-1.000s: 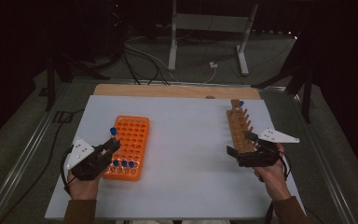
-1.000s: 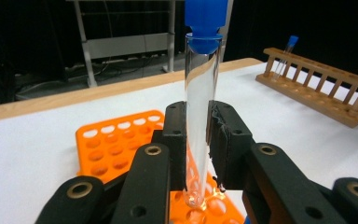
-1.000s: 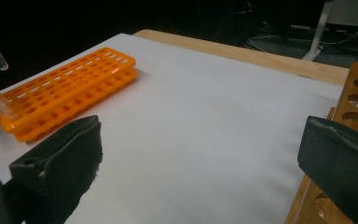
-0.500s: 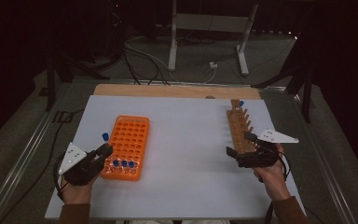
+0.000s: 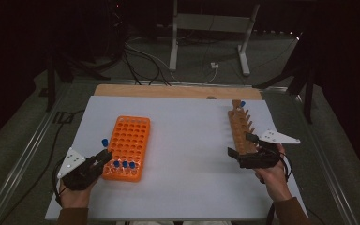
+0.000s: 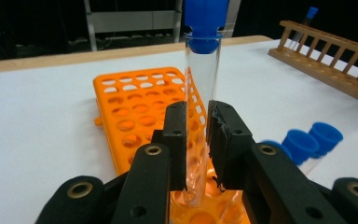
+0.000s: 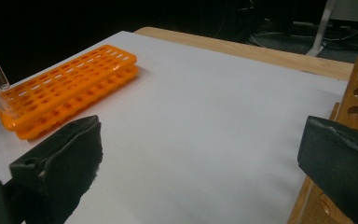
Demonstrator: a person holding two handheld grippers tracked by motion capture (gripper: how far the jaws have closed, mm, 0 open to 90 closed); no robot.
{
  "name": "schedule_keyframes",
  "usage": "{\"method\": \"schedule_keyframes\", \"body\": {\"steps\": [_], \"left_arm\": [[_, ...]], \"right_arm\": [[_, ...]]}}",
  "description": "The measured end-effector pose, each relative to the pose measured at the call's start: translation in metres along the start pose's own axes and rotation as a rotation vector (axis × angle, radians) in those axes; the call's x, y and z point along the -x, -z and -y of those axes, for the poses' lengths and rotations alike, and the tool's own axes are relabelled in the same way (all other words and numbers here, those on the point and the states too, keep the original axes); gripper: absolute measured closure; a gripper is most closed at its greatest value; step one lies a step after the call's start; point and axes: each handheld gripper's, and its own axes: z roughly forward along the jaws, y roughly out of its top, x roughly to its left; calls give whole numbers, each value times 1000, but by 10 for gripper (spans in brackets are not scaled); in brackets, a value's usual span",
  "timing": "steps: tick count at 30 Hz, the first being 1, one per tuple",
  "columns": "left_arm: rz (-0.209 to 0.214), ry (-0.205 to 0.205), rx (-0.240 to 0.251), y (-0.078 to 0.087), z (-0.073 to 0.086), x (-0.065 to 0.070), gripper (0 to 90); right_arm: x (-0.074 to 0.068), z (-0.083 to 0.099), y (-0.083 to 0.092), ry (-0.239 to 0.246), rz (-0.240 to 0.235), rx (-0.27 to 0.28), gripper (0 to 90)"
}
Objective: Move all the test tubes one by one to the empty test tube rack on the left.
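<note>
At the far left of the table [image 5: 187, 117], near its near edge, we see the left gripper [image 5: 104, 157] held in the person's left hand [image 5: 73, 197]. Its jaws are clamped on a clear test tube [image 6: 199, 116] with a blue cap [image 6: 205, 21]; in the left gripper view the tube stands upright between the two black pads, and its rounded bottom sits over the near end of the orange rack [image 5: 127, 146]. From the high view the blue cap shows just left of the rack's near left corner.

The orange rack lies flat on the white table, left of centre, its long side running near to far. Most of its holes are bare. Three blue-capped tubes [image 5: 123, 164] stand side by side in its near row, just right of the held tube; in the left gripper view their caps appear at the right edge of the jaws.

The middle of the table is plain white surface.

To the right stands the wooden rack [image 5: 242, 129], also running near to far, with one blue-capped tube [image 5: 242, 104] at its far end. The right gripper [image 5: 240, 146] sits at the near end of this rack, in the person's right hand [image 5: 273, 176]. Its jaws are spread wide with nothing between them; in the right gripper view one pad lies over the white table and the other beside the wooden rack's holes.
</note>
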Motion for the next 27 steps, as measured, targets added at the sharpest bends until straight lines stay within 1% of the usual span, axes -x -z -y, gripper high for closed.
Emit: {"method": "schedule_keyframes", "body": {"steps": [2,9,10,12,14,18,21,22,24,25,27], "left_arm": [[4,-6,-15,1,3,0,783],[6,-11,-44,2,10,1,783],[13,-8,-43,2,11,1,783],[13,-10,-50,1,12,2,783],[12,-27,-68,0,13,3,783],[9,-45,-93,-1,16,6,783],[5,-57,-125,-1,18,7,783],[3,-59,-145,-2,19,7,784],[-4,-76,-186,-3,20,8,786],[-9,-84,-198,-4,21,9,787],[-12,-83,-209,-4,20,9,787]], "right_arm": [[0,0,0,0,-1,1,0],[-1,0,0,-2,-5,4,0],[-1,0,-1,-3,-5,4,0],[-1,0,-1,0,-6,3,0],[-1,0,-1,1,-7,3,0],[-1,0,-1,0,-6,4,0],[-1,0,-1,1,-6,4,0],[-1,0,-1,1,-6,4,0],[-1,0,-1,2,-6,3,0],[-1,0,-2,3,-7,3,0],[-1,0,-2,1,-6,1,0]]}}
